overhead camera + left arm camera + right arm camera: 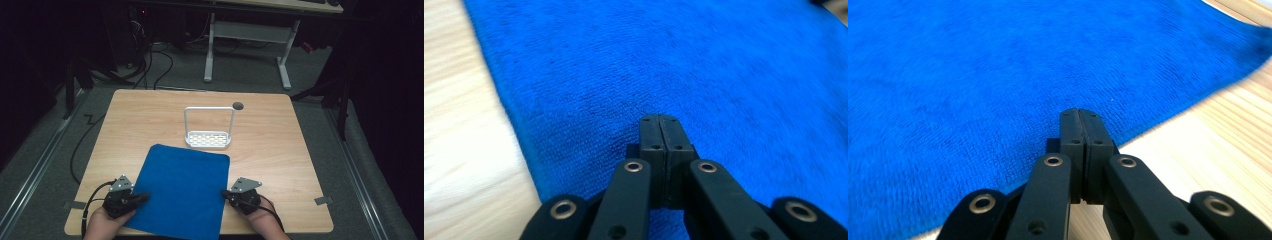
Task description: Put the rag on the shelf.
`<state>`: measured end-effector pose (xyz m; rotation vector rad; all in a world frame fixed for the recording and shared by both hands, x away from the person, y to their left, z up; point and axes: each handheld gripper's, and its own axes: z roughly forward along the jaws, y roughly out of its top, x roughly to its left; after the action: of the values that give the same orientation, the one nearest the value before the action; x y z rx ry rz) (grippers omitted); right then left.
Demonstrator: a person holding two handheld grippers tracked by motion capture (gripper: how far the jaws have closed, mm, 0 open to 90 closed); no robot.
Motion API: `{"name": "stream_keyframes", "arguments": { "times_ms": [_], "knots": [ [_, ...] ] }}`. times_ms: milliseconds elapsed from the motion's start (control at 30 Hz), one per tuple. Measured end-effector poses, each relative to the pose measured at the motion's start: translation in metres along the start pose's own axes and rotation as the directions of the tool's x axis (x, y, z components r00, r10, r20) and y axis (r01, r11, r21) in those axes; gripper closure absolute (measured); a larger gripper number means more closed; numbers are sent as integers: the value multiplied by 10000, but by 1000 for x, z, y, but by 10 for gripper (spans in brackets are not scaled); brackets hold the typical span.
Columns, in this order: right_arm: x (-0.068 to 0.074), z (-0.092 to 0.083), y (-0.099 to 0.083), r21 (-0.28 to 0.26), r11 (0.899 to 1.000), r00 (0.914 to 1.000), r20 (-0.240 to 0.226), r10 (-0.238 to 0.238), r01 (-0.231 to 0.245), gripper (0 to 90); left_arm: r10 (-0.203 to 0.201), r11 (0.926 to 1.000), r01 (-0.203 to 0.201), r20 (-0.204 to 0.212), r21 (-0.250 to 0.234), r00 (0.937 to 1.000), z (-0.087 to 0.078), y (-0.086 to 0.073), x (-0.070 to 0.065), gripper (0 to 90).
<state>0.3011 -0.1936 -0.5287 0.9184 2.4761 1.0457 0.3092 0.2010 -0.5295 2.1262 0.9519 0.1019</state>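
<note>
High view, blue terry cloth (182, 192) flat, both hand-held grippers pressed together, empty, at its edges.

Left gripper (142, 196) jaws pressed together, right gripper (226, 193) likewise — tips pointing inward, hands low.

Towel (184, 192): near edge runs off the high view's bottom. Both forearms cut there too. Whether the left gripper (145, 197) tips touch the cloth: cannot tell. Far desk (280, 6) cropped at the top; surroundings too dark.
</note>
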Motion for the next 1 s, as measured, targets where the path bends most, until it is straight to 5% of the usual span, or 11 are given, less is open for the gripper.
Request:
{"name": "stream_keyframes", "arguments": {
  "times_ms": [33, 333, 400, 433, 467, 567, 700, 833, 1000],
  "knots": [
    [-5, -6, -5, 27, 9998, 9998, 125, 171, -172, 900, 195, 9998, -197, 391, 43, 9990, 5, 1, -8, 898],
    [-20, -21, -20, -26, 9976, 9963, 504, 698, -698, 899, 895, 9958, -909, 997, 100, 9910, 21, 10, -31, 869],
    [-21, -22, -20, -28, 9970, 9955, 551, 773, -773, 884, 837, 9965, -836, 937, -49, 9921, 22, 12, -31, 797],
    [-19, -22, -19, -47, 9973, 9956, 578, 738, -736, 870, 757, 9964, -743, 349, -396, 9965, 19, 14, -26, 785],
    [-19, -22, -19, -47, 9973, 9956, 578, 738, -736, 870, 757, 9964, -743, 349, -396, 9965, 19, 14, -26, 782],
    [-9, -22, -14, -290, 9987, 9988, 241, 431, -424, 869, 43, 9967, -75, -399, -810, 9992, 14, 13, -11, 780],
    [-2, -15, -13, 58, 10000, 9998, 203, 34, -36, 869, -78, 9978, 42, -549, -666, 9985, 17, 11, -7, 789],
    [-4, -15, -13, 20, 9999, 9995, 274, 139, -140, 871, -18, 9979, -15, -508, -642, 9987, 21, 13, -10, 799],
    [-13, -19, -18, 17, 9994, 9974, 629, 357, -359, 871, 523, 9975, -530, -173, -458, 9985, 33, 22, -24, 806]
  ]
}}
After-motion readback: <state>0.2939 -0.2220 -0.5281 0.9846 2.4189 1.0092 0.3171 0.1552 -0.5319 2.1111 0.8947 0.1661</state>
